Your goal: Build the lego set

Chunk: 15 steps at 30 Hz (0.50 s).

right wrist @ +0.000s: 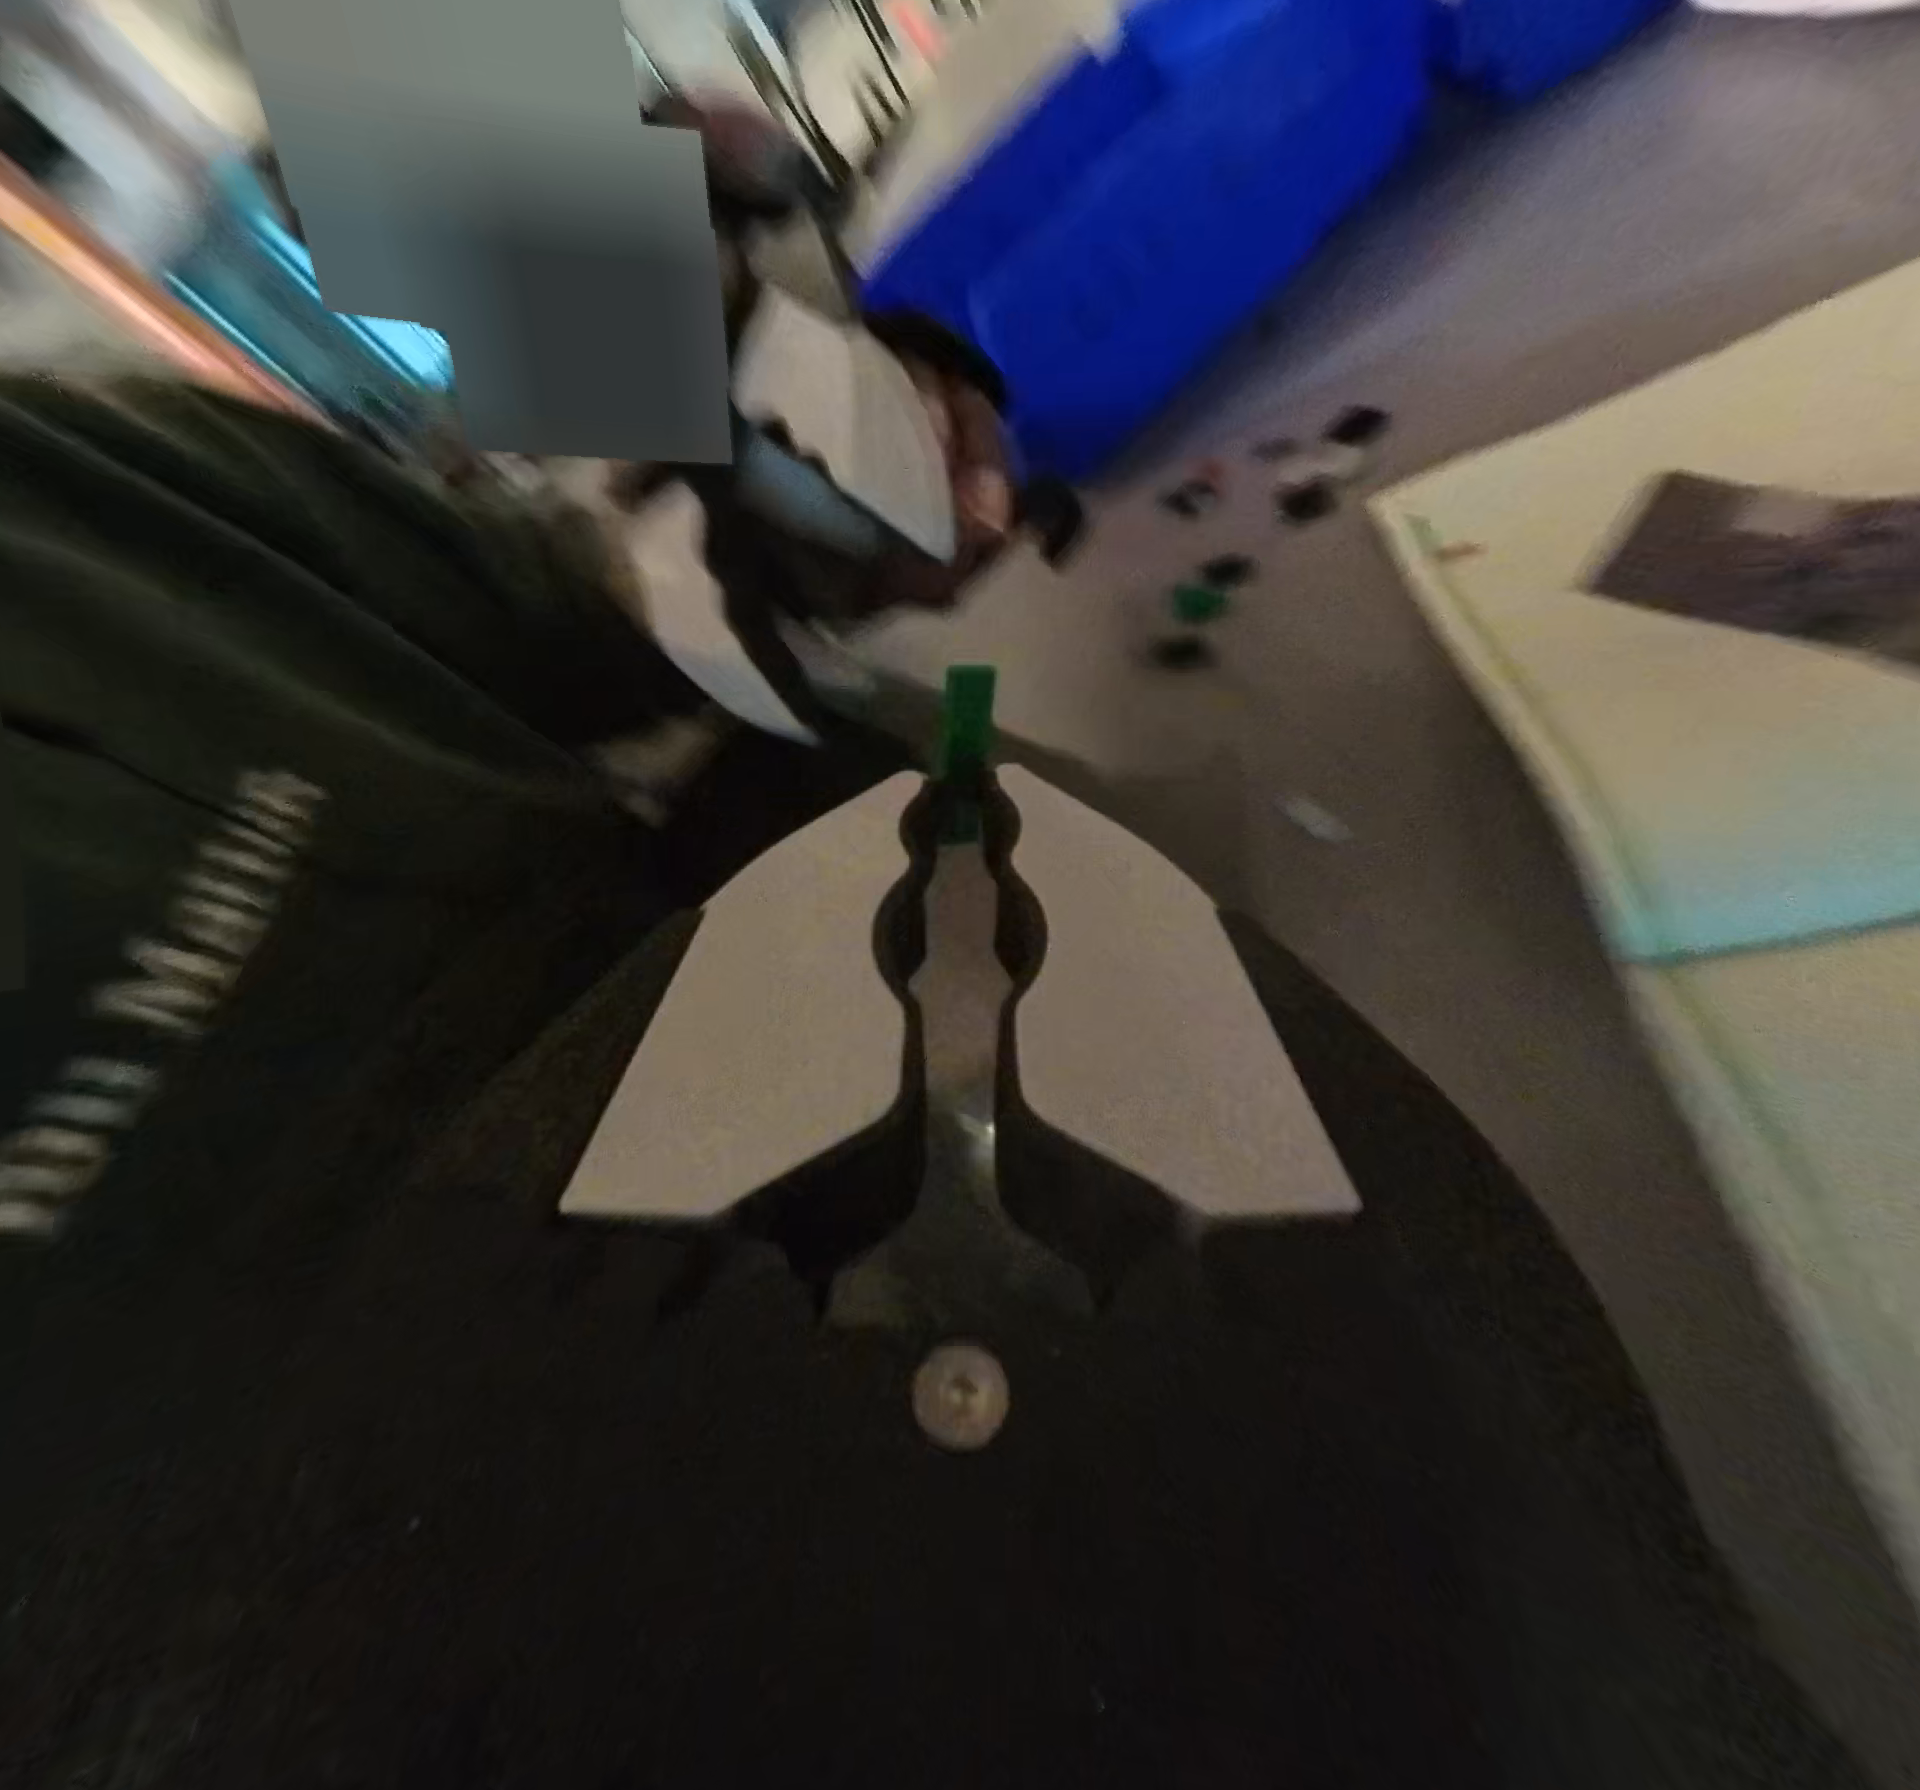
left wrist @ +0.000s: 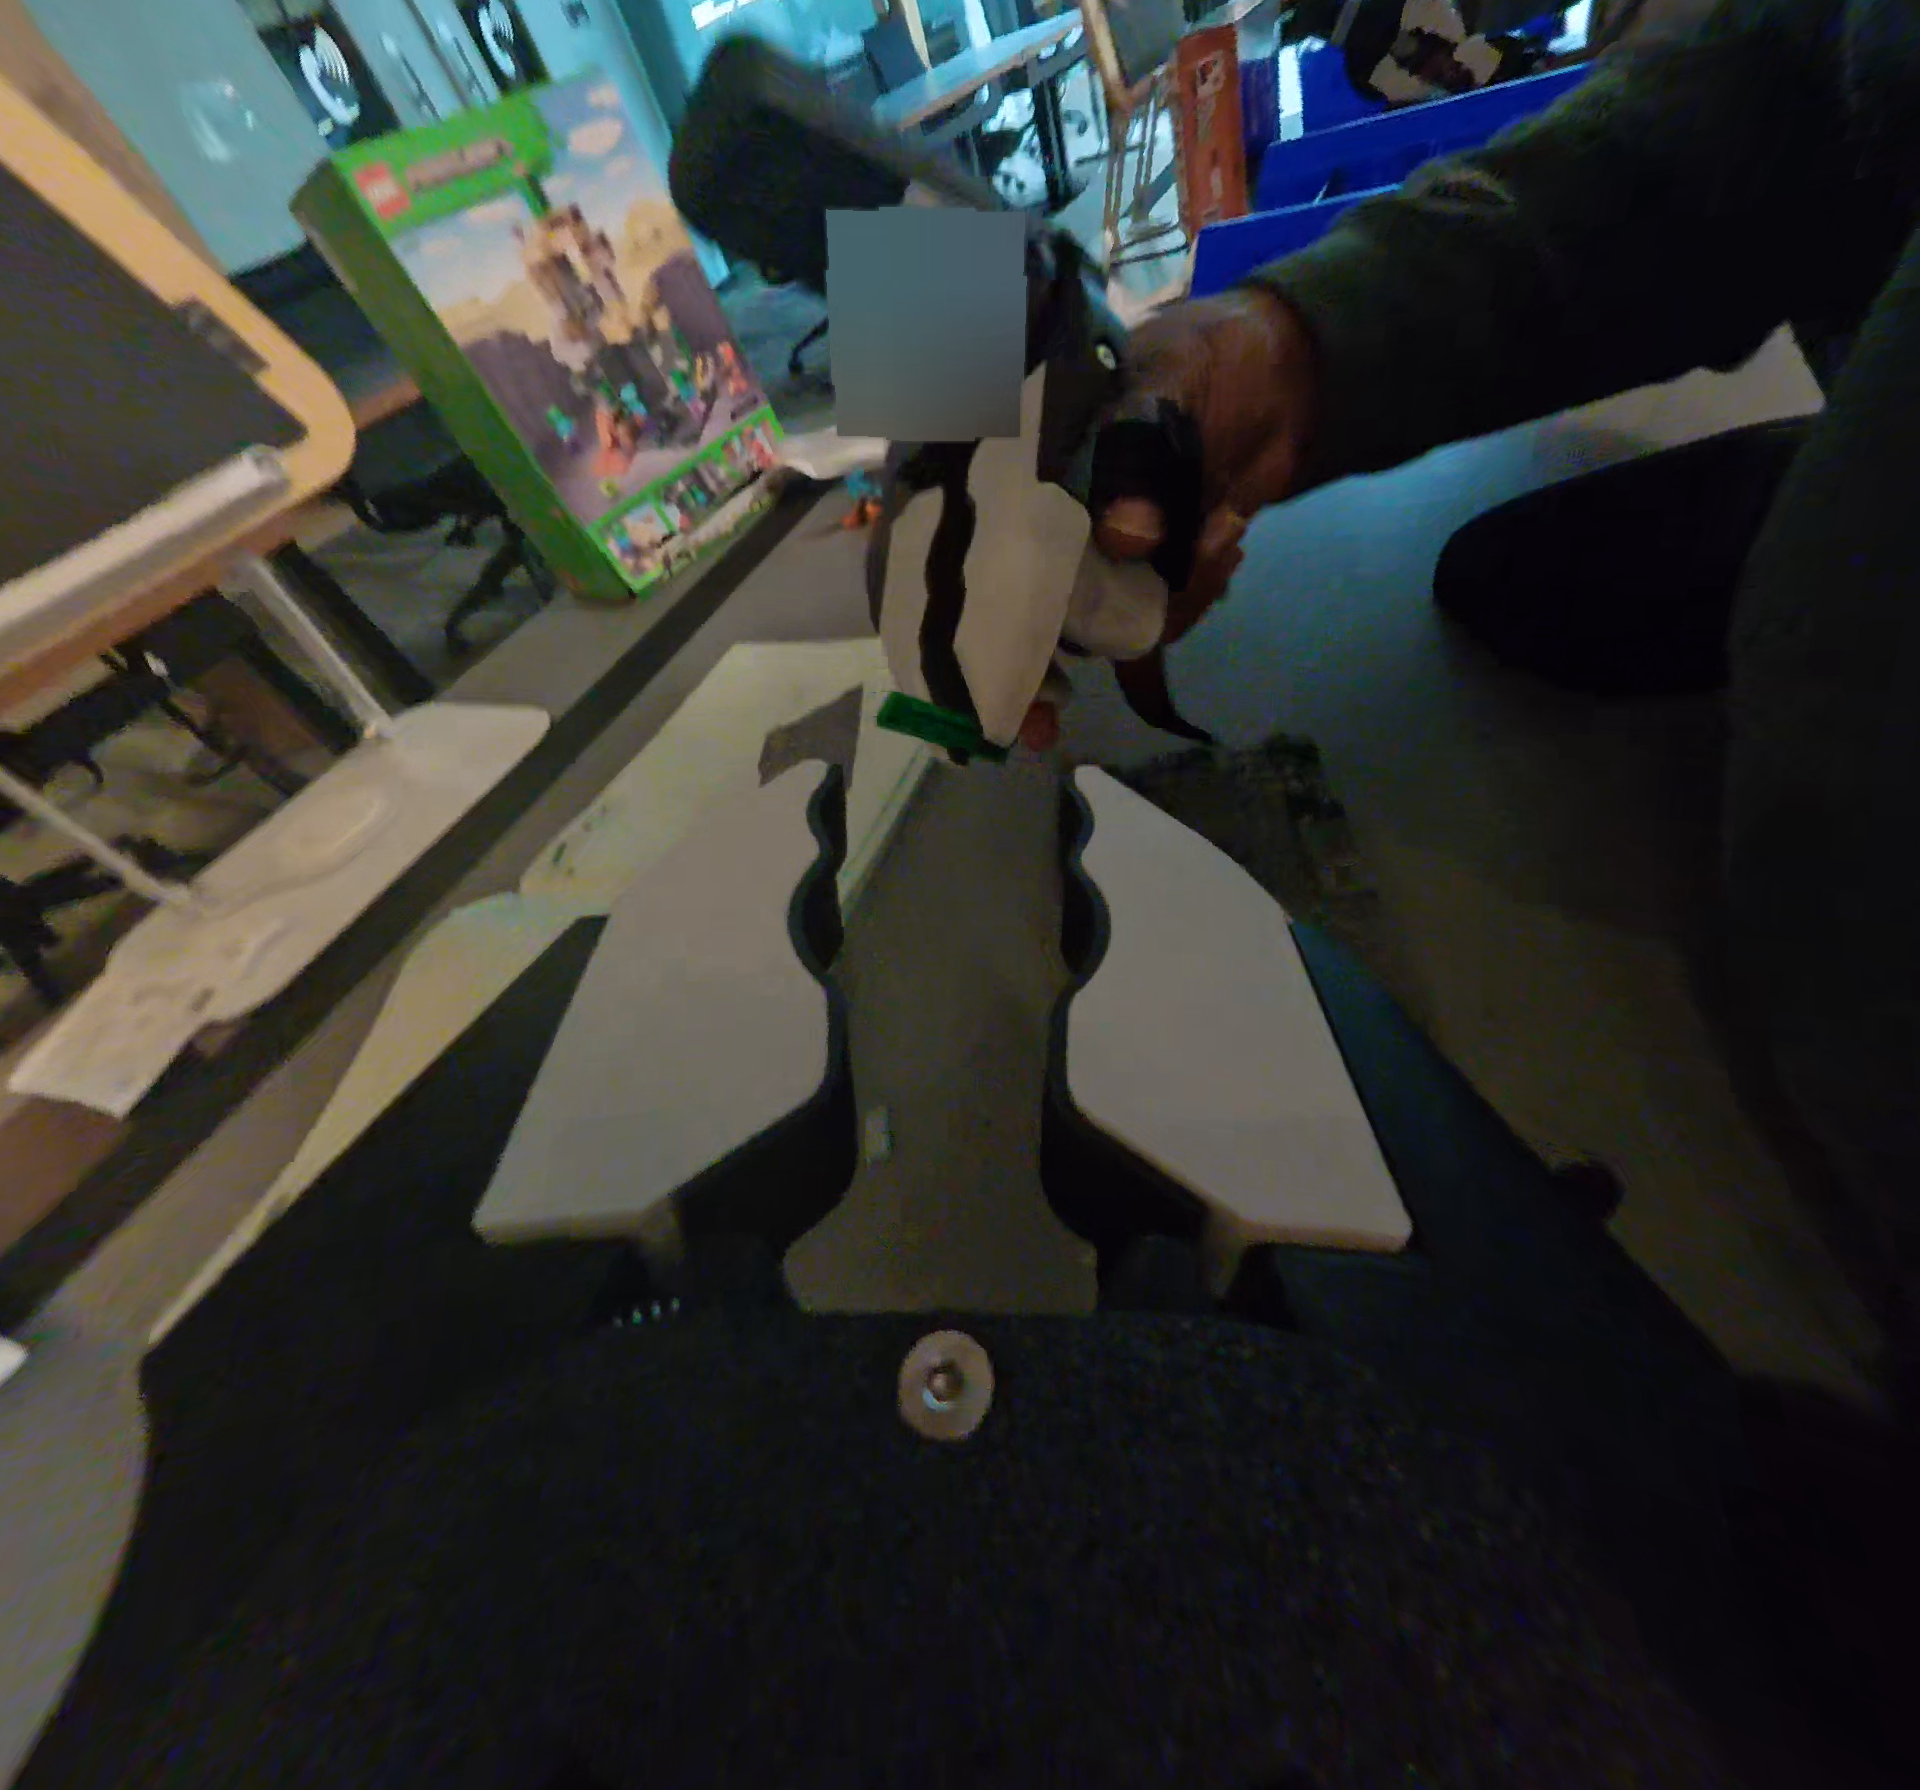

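My right gripper (right wrist: 961, 790) is shut on a small green lego piece (right wrist: 966, 727) that sticks out past its tips. In the left wrist view the right gripper (left wrist: 985, 727) points down at the floor, held by a hand in a dark sleeve, with the green piece (left wrist: 935, 724) at its tips. My left gripper (left wrist: 951, 790) is open and empty, just below and in front of that piece. It also shows blurred in the right wrist view (right wrist: 878, 639), close to the left of the green piece.
Several loose lego pieces (right wrist: 1236, 556) lie on the grey floor. A white sheet with a dark picture (right wrist: 1714, 753) lies beside them. Blue bins (right wrist: 1195, 182) stand behind. A green lego box (left wrist: 561, 327), a desk leg (left wrist: 301, 639) and an office chair (left wrist: 769, 151) stand left.
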Each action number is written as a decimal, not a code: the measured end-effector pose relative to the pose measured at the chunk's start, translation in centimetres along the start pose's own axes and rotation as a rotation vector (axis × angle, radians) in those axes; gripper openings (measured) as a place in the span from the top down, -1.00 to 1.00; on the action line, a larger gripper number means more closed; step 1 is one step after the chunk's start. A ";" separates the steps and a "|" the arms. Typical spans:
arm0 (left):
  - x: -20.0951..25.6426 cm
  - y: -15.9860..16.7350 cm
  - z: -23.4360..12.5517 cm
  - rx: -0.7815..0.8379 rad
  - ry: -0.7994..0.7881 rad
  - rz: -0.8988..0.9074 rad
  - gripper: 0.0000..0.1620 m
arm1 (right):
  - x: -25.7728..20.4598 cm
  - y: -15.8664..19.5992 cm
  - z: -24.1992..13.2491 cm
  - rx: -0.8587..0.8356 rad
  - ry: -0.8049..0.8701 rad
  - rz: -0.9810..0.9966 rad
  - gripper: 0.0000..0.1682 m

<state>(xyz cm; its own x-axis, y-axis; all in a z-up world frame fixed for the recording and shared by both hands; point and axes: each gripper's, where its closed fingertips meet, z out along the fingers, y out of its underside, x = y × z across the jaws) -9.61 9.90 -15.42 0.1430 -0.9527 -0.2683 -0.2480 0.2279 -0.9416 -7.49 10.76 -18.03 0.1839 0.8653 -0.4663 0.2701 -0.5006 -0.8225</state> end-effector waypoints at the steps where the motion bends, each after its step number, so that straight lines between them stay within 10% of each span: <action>1: -0.2 0.5 -0.3 -0.016 -0.005 -0.022 0.53 | 1.4 0.9 0.1 -0.110 0.098 -0.125 0.91; 8: -1.2 4.3 -1.9 -0.132 -0.077 -0.121 0.60 | 7.1 3.9 2.4 -0.684 0.338 -0.796 0.91; 15: -0.8 8.0 -2.9 -0.264 -0.096 -0.190 0.61 | 8.2 5.5 5.1 -0.806 0.181 -0.862 0.90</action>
<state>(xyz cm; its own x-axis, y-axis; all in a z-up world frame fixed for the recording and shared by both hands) -14.46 11.91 -22.15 0.2967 -0.9471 -0.1223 -0.4461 -0.0242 -0.8946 -9.29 15.21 -28.00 -0.2362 0.9404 0.2448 0.8734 0.3159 -0.3707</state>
